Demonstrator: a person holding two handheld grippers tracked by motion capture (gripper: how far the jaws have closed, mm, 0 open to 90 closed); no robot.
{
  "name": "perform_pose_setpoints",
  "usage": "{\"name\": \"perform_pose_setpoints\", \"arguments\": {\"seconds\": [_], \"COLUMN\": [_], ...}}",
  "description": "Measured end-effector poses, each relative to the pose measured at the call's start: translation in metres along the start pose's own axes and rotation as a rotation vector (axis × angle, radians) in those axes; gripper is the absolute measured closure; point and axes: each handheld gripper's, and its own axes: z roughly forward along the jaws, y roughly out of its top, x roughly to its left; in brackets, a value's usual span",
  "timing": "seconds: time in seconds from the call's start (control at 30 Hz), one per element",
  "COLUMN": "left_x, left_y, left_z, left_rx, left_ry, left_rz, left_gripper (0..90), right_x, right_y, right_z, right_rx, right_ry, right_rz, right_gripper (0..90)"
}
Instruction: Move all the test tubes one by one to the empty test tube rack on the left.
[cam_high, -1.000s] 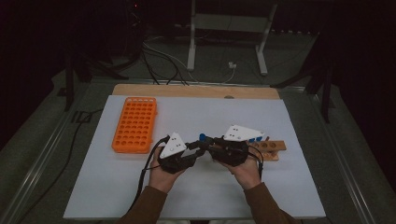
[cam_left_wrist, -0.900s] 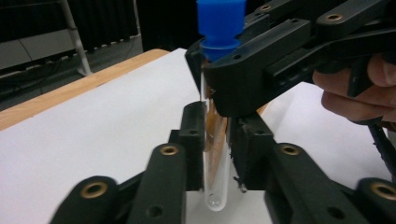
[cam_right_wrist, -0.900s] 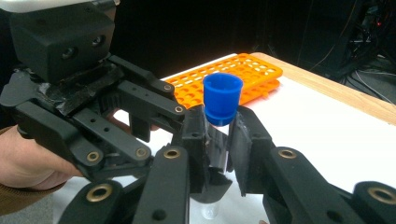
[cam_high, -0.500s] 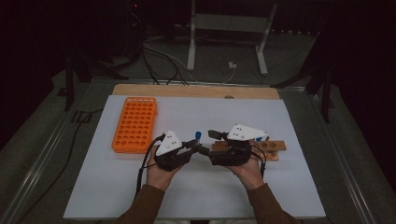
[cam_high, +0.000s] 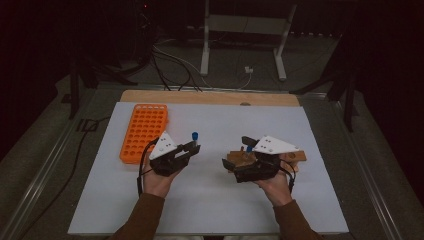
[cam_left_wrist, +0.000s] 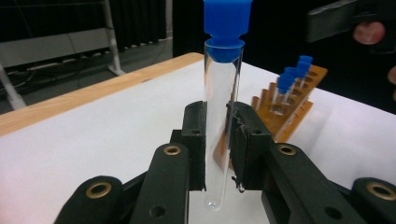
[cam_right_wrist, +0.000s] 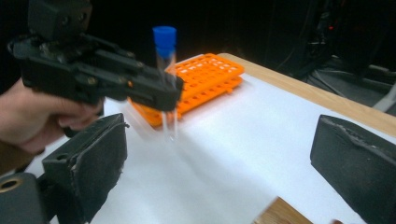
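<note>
**A:** How do your fingers stand now?

**B:** The fingers (cam_left_wrist: 196, 140) of your left gripper (cam_left_wrist: 217, 149) are clenched on the glass test tube (cam_left_wrist: 222, 107), around its lower half. The tube is upright, its blue cap (cam_left_wrist: 226, 25) on top and its round bottom free under the pads. The jaws of your right gripper (cam_right_wrist: 219, 163) have just been opening; they are released, wide apart, with nothing between them.

**A:** And where is the tube on the counter?

**B:** You hold it above the white counter (cam_high: 215, 200), between the orange rack (cam_high: 144, 131) on your left and the wooden rack (cam_high: 292, 156) under your right hand, where other capped tubes (cam_left_wrist: 292, 84) are standing. It touches neither rack.

**A:** How do I do this step well?

**B:** I think the tube goes to the orange rack. Keep the grip firm but do not squeeze more, glass is slippery and can break. Carry it upright, bring the bottom straight over one empty hole, and lower it slowly. Release only when the rack carries it. Keep your right gripper back, away from the path.
</note>
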Motion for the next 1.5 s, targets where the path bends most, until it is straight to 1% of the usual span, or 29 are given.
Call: {"name": "perform_pose_setpoints", "arguments": {"seconds": [0.03, 0.07, 0.13, 0.17, 0.23, 0.27, 0.33, 0.37, 0.4, 0.43, 0.47, 0.5, 0.53, 0.57, 0.6, 0.7, 0.73, 0.77, 0.9, 1.1, 1.2, 1.33, 1.4, 1.43, 1.5], "left_x": [0.002, 0.005, 0.01, 0.012, 0.017, 0.019, 0.023, 0.025, 0.028, 0.03, 0.032, 0.034, 0.036, 0.038, 0.04, 0.045, 0.047, 0.049, 0.058, 0.07, 0.075, 0.08, 0.082, 0.084, 0.086], "left_y": [0.0, 0.0, -0.001, -0.002, -0.002, -0.003, -0.004, -0.004, -0.005, -0.006, -0.006, -0.007, -0.007, -0.008, -0.009, -0.01, -0.011, -0.012, -0.015, -0.021, -0.024, -0.031, -0.036, -0.038, -0.041], "left_z": [-0.001, -0.003, -0.006, -0.008, -0.011, -0.012, -0.014, -0.015, -0.016, -0.017, -0.019, -0.02, -0.021, -0.021, -0.022, -0.025, -0.026, -0.028, -0.032, -0.038, -0.041, -0.044, -0.046, -0.046, -0.049], "left_rx": [-0.006, -0.01, -0.019, -0.023, -0.028, -0.028, -0.025, -0.023, -0.022, -0.023, -0.025, -0.027, -0.026, -0.026, -0.026, -0.025, -0.024, -0.022, -0.02, -0.013, -0.014, 0.008, 0.014, 0.017, 0.018], "left_ry": [0.006, 0.014, 0.024, 0.029, 0.039, 0.047, 0.063, 0.072, 0.078, 0.087, 0.094, 0.1, 0.108, 0.115, 0.124, 0.152, 0.16, 0.168, 0.194, 0.236, 0.252, 0.27, 0.28, 0.284, 0.293], "left_rz": [-0.002, -0.004, -0.008, -0.007, -0.009, -0.008, -0.01, -0.011, -0.012, -0.015, -0.018, -0.022, -0.02, -0.02, -0.016, -0.014, -0.015, -0.016, -0.017, -0.04, -0.055, -0.059, -0.065, -0.078, -0.085], "left_gripper": [77.9, 77.9, 77.9, 77.9, 77.9, 77.8, 77.8, 77.8, 77.8, 77.8, 77.8, 77.8, 77.8, 77.8, 77.8, 77.8, 77.7, 77.7, 77.7, 77.7, 77.7, 77.8, 77.7, 77.7, 77.7], "right_x": [0.0, -0.004, -0.01, -0.01, -0.018, -0.025, -0.032, -0.032, -0.038, -0.04, -0.04, -0.043, -0.045, -0.05, -0.05, -0.056, -0.06, -0.06, -0.066, -0.073, -0.076, -0.082, -0.083, -0.084, -0.084], "right_y": [0.0, 0.0, -0.001, -0.001, -0.002, -0.003, -0.006, -0.006, -0.008, -0.009, -0.009, -0.01, -0.012, -0.014, -0.014, -0.018, -0.021, -0.021, -0.027, -0.035, -0.038, -0.044, -0.045, -0.046, -0.047], "right_z": [0.0, -0.005, -0.011, -0.011, -0.018, -0.024, -0.03, -0.03, -0.035, -0.038, -0.038, -0.04, -0.043, -0.048, -0.048, -0.055, -0.06, -0.06, -0.07, -0.086, -0.09, -0.095, -0.096, -0.097, -0.098], "right_rx": [0.0, -0.005, -0.015, -0.015, -0.022, -0.027, -0.031, -0.031, -0.031, -0.028, -0.028, -0.029, -0.029, -0.031, -0.031, -0.038, -0.037, -0.037, -0.038, -0.046, -0.046, -0.042, -0.043, -0.043, -0.042], "right_ry": [0.0, -0.021, -0.041, -0.041, -0.062, -0.077, -0.095, -0.095, -0.116, -0.13, -0.13, -0.14, -0.148, -0.165, -0.165, -0.188, -0.211, -0.211, -0.242, -0.28, -0.289, -0.308, -0.311, -0.314, -0.325], "right_rz": [0.0, 0.0, 0.01, 0.01, 0.018, 0.03, 0.04, 0.04, 0.046, 0.045, 0.045, 0.044, 0.049, 0.056, 0.056, 0.07, 0.072, 0.072, 0.079, 0.092, 0.1, 0.114, 0.117, 0.119, 0.119], "right_gripper": [3.3, 2.7, 2.0, 2.0, 2.0, 1.9, 1.9, 1.9, 1.9, 1.9, 1.9, 1.9, 1.9, 1.9, 1.9, 1.9, 1.9, 1.9, 1.9, 2.0, 2.0, 1.9, 1.9, 2.0, 1.9]}}
